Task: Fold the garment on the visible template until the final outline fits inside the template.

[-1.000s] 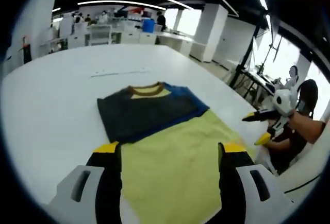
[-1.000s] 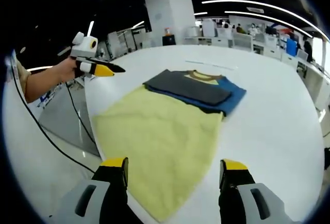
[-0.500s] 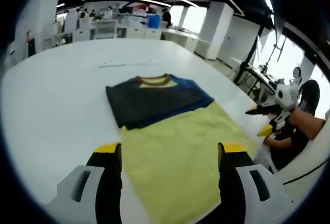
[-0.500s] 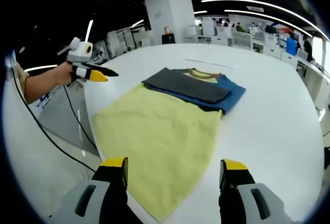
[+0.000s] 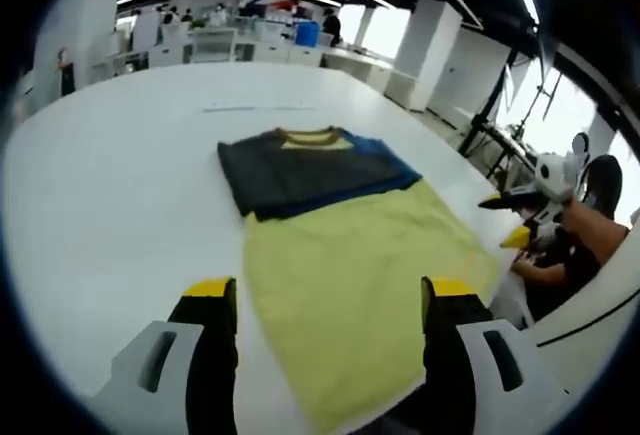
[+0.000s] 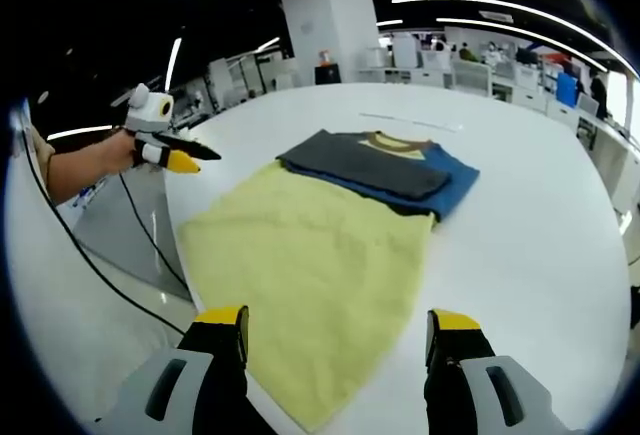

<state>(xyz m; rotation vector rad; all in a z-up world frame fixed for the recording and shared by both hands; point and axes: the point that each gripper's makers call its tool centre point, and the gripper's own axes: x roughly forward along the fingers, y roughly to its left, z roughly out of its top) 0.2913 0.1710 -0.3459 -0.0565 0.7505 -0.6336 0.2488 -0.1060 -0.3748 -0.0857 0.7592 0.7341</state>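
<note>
We see the T-shirt (image 6: 330,230) flat on the white tabletop (image 6: 520,215), its sleeves and blue-and-grey shoulder part (image 5: 300,170) already folded in, the long yellow body (image 5: 360,290) reaching toward us. No template outline shows clearly. Both sets of tongs, left tongs (image 5: 327,300) and right tongs (image 6: 338,327), stand wide and hold nothing above the near hem. The next move, we judge, is pinching the hem corners and carrying them up to the collar (image 6: 395,142) (lengthwise halving). A dangling cable (image 6: 140,225) hangs off the edge; nothing blocks the cloth.
</note>
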